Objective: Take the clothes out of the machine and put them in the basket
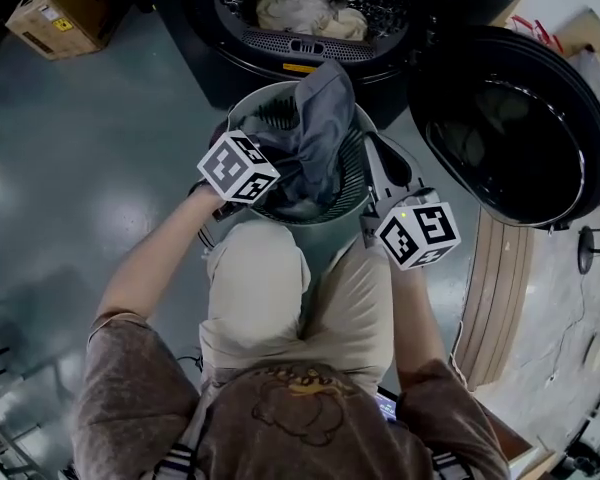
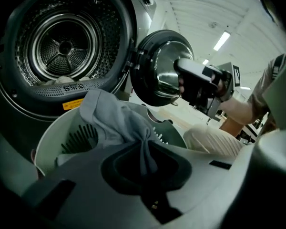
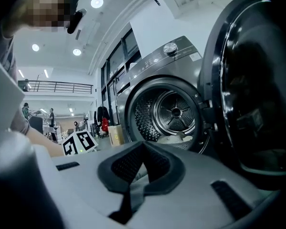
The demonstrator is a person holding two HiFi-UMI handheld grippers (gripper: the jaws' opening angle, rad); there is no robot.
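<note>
L fingers [image 2: 115,170] pinch a bunch of the grey garment [image 2: 117,118]. R fingers [image 3: 124,165] are closed tip to tip w/ nothing seen pinched. Open washing machine [image 1: 310,48] has pale clothes [image 1: 305,10] lying at the front of its drum [image 2: 62,46]. Its door [image 1: 520,128] is swung wide at right. The round basket [image 1: 252,98] sits just in front of the machine mouth. The grey garment hangs over it, partly down inside.
</note>
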